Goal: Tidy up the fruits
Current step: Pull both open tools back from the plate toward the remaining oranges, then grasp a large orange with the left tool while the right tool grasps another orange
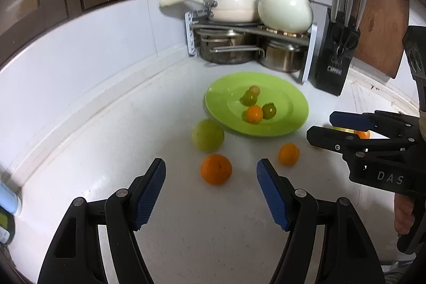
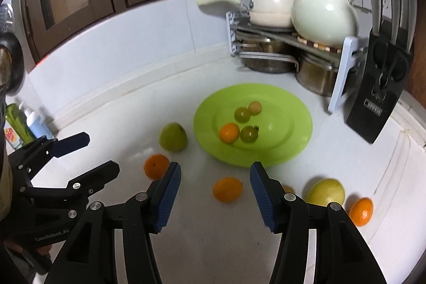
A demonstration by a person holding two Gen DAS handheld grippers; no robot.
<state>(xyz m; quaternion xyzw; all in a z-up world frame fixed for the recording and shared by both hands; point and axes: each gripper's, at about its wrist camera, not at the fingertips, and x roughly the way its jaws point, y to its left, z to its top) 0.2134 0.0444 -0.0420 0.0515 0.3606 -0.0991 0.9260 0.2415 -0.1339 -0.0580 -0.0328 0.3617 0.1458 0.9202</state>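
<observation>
Black knife block (image 2: 379, 87) beside pot rack (image 2: 287, 44)

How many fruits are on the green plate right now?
4 on the green plate: one orange fruit at the near side, a green one touching its right, another green one behind, and a pale peach-coloured one farthest back. None look hidden.

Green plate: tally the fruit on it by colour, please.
orange fruit: 1
green fruits: 2
pale tan fruit: 1
Total on the green plate: 4
</observation>
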